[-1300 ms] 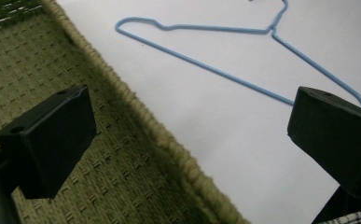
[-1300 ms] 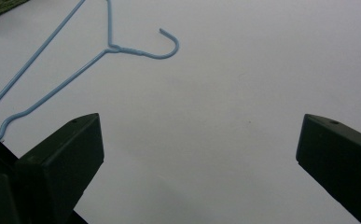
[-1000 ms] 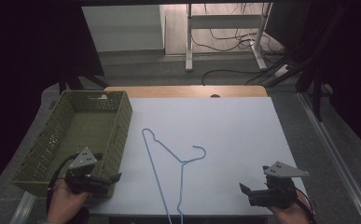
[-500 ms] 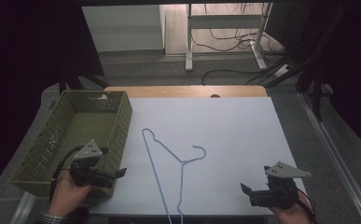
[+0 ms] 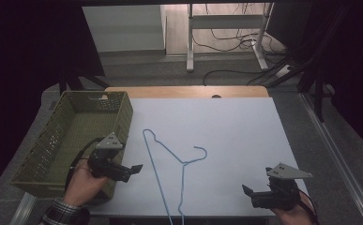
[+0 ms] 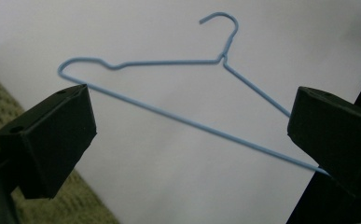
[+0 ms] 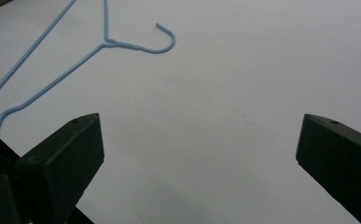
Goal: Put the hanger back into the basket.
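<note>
A light blue wire hanger (image 5: 170,166) lies flat on the white table sheet (image 5: 230,136), hook pointing right. My left gripper (image 5: 134,169) hovers just left of its long bar, over the basket's near right corner, jaws wide apart and empty. In the left gripper view the hanger (image 6: 169,88) lies just ahead, between the jaws. My right gripper (image 5: 247,192) stands open near the table's front right edge, well right of the hanger. The right gripper view has the hanger's hook (image 7: 162,39) at upper left, beyond the open jaws.
An olive green mesh basket (image 5: 62,140) stands at the table's left side, nothing visible inside. The wooden table edge (image 5: 188,91) runs along the back. Beyond it are a floor, cables and a metal desk frame (image 5: 226,33).
My left gripper has moved up and right, from the basket's near edge toward the hanger's long bar. The right gripper has stayed nearly still.
</note>
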Tool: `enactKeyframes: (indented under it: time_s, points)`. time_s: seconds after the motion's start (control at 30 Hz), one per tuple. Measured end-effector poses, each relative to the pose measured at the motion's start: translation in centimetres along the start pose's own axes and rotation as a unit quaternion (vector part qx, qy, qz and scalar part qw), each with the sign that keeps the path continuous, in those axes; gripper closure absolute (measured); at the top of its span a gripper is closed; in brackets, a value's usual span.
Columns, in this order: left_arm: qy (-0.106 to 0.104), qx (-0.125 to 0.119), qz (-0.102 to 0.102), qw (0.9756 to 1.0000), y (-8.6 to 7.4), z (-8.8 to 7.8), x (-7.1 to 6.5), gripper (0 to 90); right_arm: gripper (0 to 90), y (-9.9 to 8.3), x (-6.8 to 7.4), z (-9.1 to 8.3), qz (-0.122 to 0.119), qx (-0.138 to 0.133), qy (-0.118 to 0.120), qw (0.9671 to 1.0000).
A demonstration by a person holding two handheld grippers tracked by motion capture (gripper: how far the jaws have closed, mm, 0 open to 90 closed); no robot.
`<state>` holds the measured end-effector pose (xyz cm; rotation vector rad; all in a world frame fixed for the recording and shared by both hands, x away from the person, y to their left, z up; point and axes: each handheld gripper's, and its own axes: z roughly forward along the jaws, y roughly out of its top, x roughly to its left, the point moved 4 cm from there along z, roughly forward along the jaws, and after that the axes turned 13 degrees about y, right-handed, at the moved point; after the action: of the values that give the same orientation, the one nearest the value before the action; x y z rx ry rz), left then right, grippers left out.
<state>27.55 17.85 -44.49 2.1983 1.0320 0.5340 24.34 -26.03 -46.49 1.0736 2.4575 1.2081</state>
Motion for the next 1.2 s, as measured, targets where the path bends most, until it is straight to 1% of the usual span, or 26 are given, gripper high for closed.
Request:
enactKeyframes:
  time_s: [0.13,0.17,0.2,0.23,0.27,0.3,0.33,0.37,0.4,0.43,0.47,0.5,0.53,0.57,0.6,0.67,0.7,0.8,0.83,0.93,0.97,1.0,1.07,1.1,1.17,1.2]
  points:
    - [-0.001,0.003,0.019,0.9998,1.1,0.8,-1.0,1.3,0.4,0.0,0.0,0.1,-0.001,0.003,0.001,1.0]
    - [0.0,0.007,0.029,0.9996,1.5,1.3,-1.4,1.3,0.4,-0.1,0.1,0.1,-0.001,0.004,0.001,1.0]
    - [0.0,0.007,0.029,0.9996,1.5,1.3,-1.4,1.3,0.4,-0.1,0.1,0.1,-0.001,0.004,0.001,1.0]
    - [-0.002,0.015,0.039,0.9991,1.8,2.0,-1.8,1.3,0.5,-0.1,0.1,0.2,-0.002,0.006,0.0,1.0]
    - [-0.002,0.015,0.039,0.9991,1.8,2.0,-1.8,1.3,0.5,-0.1,0.1,0.2,-0.002,0.006,0.0,1.0]
    - [-0.005,0.022,0.041,0.9989,2.1,2.9,-2.4,1.2,0.6,-0.1,0.1,0.2,-0.003,0.008,0.0,1.0]
    - [-0.005,0.022,0.041,0.9989,2.1,2.9,-2.4,1.2,0.6,-0.1,0.1,0.2,-0.003,0.008,0.0,1.0]
    - [-0.013,0.026,0.043,0.9986,2.2,3.6,-2.7,1.2,0.7,-0.2,0.1,0.2,-0.004,0.009,0.001,1.0]
    - [-0.013,0.026,0.043,0.9986,2.2,3.6,-2.7,1.2,0.7,-0.2,0.1,0.2,-0.004,0.009,0.001,1.0]
    - [-0.018,0.031,0.043,0.9984,2.3,4.5,-3.2,1.2,0.7,-0.2,0.1,0.2,-0.004,0.009,0.001,0.9999]
    - [-0.018,0.031,0.043,0.9984,2.3,4.5,-3.2,1.3,0.7,-0.2,0.1,0.2,-0.004,0.009,0.001,0.9999]
    - [-0.023,0.036,0.046,0.998,2.3,5.2,-3.5,1.3,0.8,-0.2,0.1,0.2,-0.005,0.01,0.0,0.9999]
    - [-0.023,0.036,0.046,0.998,2.3,5.2,-3.5,1.3,0.8,-0.2,0.1,0.2,-0.005,0.01,0.001,0.9999]
    - [-0.026,0.039,0.05,0.9976,2.4,5.9,-3.8,1.2,0.8,-0.2,0.1,0.2,-0.005,0.01,0.001,0.9999]
    - [-0.026,0.039,0.05,0.9976,2.4,5.9,-3.8,1.1,0.8,-0.2,0.1,0.2,-0.005,0.01,0.001,0.9999]
    - [-0.03,0.043,0.053,0.9973,2.5,6.6,-4.0,0.9,0.9,-0.3,0.1,0.3,-0.003,0.011,0.002,0.9999]
    - [-0.036,0.044,0.055,0.9969,2.7,7.1,-4.1,0.7,0.9,-0.3,0.0,0.3,-0.004,0.012,0.002,0.9999]
    - [-0.038,0.046,0.056,0.9967,3.0,7.7,-4.3,1.0,1.0,-0.3,0.1,0.3,-0.004,0.013,0.002,0.9999]
    - [-0.041,0.046,0.063,0.9961,3.3,8.4,-4.5,1.3,1.0,-0.3,0.1,0.3,-0.004,0.013,0.002,0.9999]
    - [-0.048,0.051,0.063,0.9956,3.6,9.0,-4.7,2.3,1.0,-0.4,0.0,0.4,-0.003,0.014,0.003,0.9999]
    - [-0.051,0.051,0.071,0.9949,3.9,9.7,-5.0,2.8,1.1,-0.4,0.0,0.4,-0.003,0.014,0.003,0.9999]
    - [-0.051,0.051,0.071,0.9949,3.9,9.7,-5.0,3.4,1.1,-0.4,0.0,0.4,-0.003,0.014,0.003,0.9999]
    - [-0.057,0.052,0.075,0.9942,4.4,10.7,-5.4,4.1,1.2,-0.4,0.0,0.4,-0.003,0.015,0.004,0.9999]
    - [-0.057,0.053,0.074,0.9942,4.5,11.0,-5.5,4.4,1.3,-0.5,-0.1,0.4,-0.003,0.016,0.004,0.9999]
    - [-0.062,0.058,0.085,0.9928,4.7,11.6,-5.6,4.2,1.4,-0.5,-0.1,0.4,-0.004,0.016,0.004,0.9999]
    - [-0.062,0.058,0.085,0.9928,4.7,11.6,-5.6,4.0,1.5,-0.5,-0.1,0.4,-0.004,0.017,0.004,0.9998]
